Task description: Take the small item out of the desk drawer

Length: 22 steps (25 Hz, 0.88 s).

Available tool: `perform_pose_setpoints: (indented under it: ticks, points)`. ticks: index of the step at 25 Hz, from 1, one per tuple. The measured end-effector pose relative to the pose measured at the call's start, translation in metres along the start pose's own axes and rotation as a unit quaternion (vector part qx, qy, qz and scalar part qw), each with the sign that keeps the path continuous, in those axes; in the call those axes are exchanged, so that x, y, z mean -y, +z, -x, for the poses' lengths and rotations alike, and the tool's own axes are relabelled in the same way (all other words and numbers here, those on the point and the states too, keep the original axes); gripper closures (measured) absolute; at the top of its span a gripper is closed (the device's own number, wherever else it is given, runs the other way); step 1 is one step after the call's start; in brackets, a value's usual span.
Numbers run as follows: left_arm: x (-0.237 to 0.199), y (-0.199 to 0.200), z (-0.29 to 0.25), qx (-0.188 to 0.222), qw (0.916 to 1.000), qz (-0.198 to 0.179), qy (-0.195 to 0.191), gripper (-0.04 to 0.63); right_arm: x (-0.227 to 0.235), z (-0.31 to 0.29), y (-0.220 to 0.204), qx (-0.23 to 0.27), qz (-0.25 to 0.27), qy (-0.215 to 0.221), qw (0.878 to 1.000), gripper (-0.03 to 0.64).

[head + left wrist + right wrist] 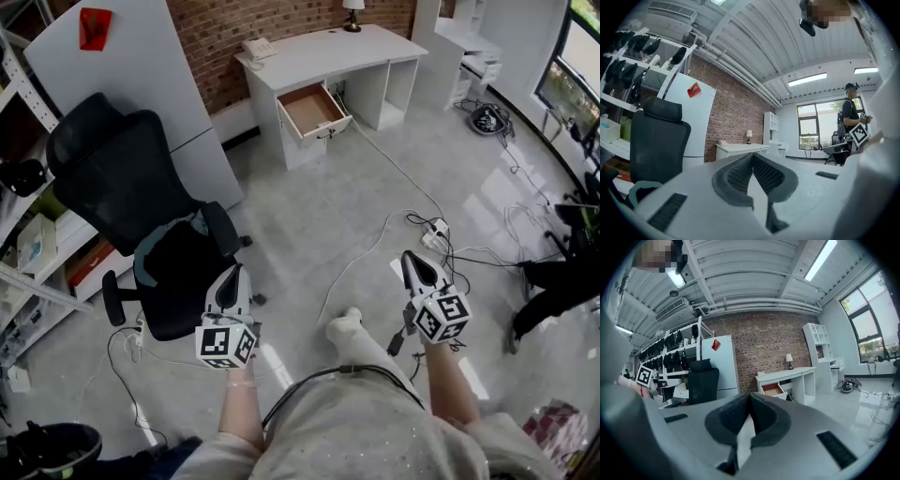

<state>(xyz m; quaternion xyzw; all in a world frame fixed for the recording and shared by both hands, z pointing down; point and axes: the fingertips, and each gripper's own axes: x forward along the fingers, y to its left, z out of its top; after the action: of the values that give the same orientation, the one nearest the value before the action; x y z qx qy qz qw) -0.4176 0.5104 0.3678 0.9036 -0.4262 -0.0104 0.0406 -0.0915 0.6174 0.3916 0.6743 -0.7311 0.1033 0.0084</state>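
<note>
Closest in, two grippers are held out level in front of the person. The left gripper (231, 275) has its jaws pressed together on nothing, and the right gripper (413, 260) is likewise closed and empty.

Well apart from them, across the bare floor, stands one white desk (328, 52) against the brick wall. Its one pulled-out drawer (309, 106) hangs open under the desk's left end. From where I stand the drawer's brown bottom looks bare. The small item must be in there, but it is too small or too tucked away to make out, so I cannot say which corner it sits in.

By my guess it will be light and easy to lift, perhaps prone to skate on the smooth drawer bottom. A pinch across its narrow sides from above, away from the drawer walls, seems the sound hold. A jaw has to open first.

Counting: two grippers, one desk, one open drawer. One lamp (353, 14) and one telephone (258, 47) stand on the desk top. One black office chair (141, 187) stands beside the left gripper.
</note>
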Motion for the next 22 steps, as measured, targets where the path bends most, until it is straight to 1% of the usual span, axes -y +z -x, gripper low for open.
perform_pose_setpoints:
  ticks: [3,6,12,15,18,22]
  points:
    - [-0.001,-0.002,-0.021,-0.005,1.0,0.001,-0.002,0.589,0.01,-0.016,0.002,-0.002,0.012,0.011,1.0,0.612]
    - [-0.011,-0.005,-0.046,-0.008,0.9999,0.004,0.009,0.589,0.026,-0.042,0.003,0.001,0.016,0.021,1.0,0.612]
    - [-0.031,-0.002,-0.118,-0.011,0.9996,0.013,0.024,0.589,0.066,-0.103,0.01,-0.005,0.01,0.022,1.0,0.612]
    - [-0.029,-0.003,-0.154,-0.011,0.9995,0.022,0.021,0.589,0.089,-0.127,0.013,-0.017,0.01,0.022,1.0,0.611]
    - [-0.023,-0.008,-0.187,-0.024,0.9993,0.021,0.017,0.589,0.114,-0.147,0.018,-0.027,0.008,0.02,0.999,0.612]
    - [-0.02,-0.004,-0.229,-0.025,0.9993,0.021,0.019,0.589,0.148,-0.172,0.023,-0.036,0.002,0.018,0.999,0.611]
